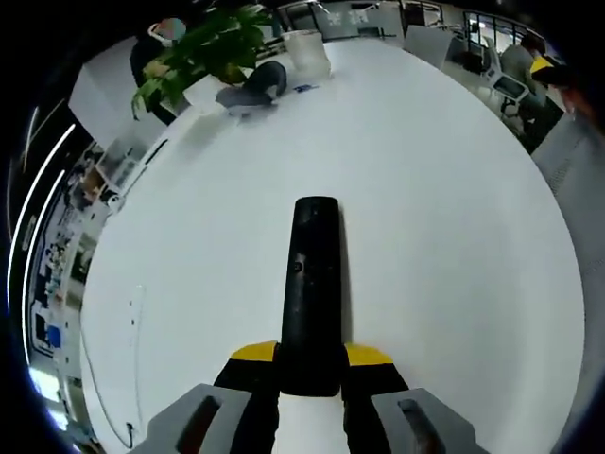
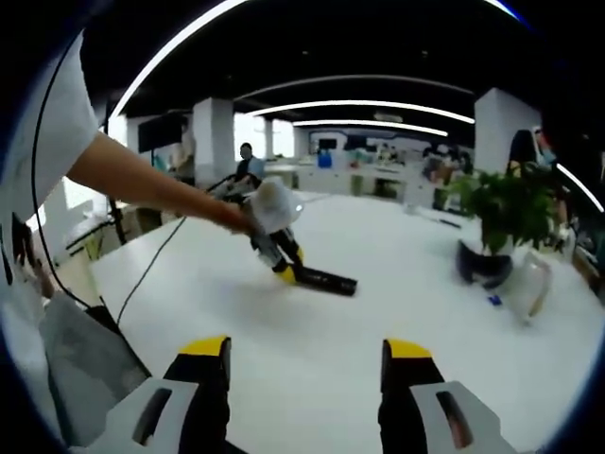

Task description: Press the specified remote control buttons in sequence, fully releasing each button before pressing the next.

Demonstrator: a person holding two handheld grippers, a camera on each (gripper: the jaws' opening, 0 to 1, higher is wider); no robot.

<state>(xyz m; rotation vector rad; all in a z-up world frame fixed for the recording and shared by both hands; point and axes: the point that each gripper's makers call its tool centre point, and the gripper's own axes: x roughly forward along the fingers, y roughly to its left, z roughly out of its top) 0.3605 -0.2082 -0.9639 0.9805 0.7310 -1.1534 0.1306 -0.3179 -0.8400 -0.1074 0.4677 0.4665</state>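
Remote control (image 1: 312, 293) lies flat on the white bench (image 1: 454, 236), near end clamped in the left gripper's (image 1: 310, 364) jaws. Right gripper (image 2: 307, 364) hovers apart, jaws wide. Potted plant (image 1: 203, 52) and clear container (image 1: 307, 52) sit far off.

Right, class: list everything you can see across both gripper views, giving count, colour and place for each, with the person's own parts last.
Remote control: one, black, lying on the table, its near end between the left gripper's jaws.
Table: one, white, large.
Potted plant: one, green leaves, at the table's far edge.
Dark rounded object: one, grey-black, beside the plant.
Clear container: one, translucent white, near the plant.
Cable: one, black, trailing off the table edge.
Left gripper: one, yellow-tipped, closed on the remote.
Right gripper: one, yellow-tipped, open above the table.
Arm: one, bare, holding the left gripper.
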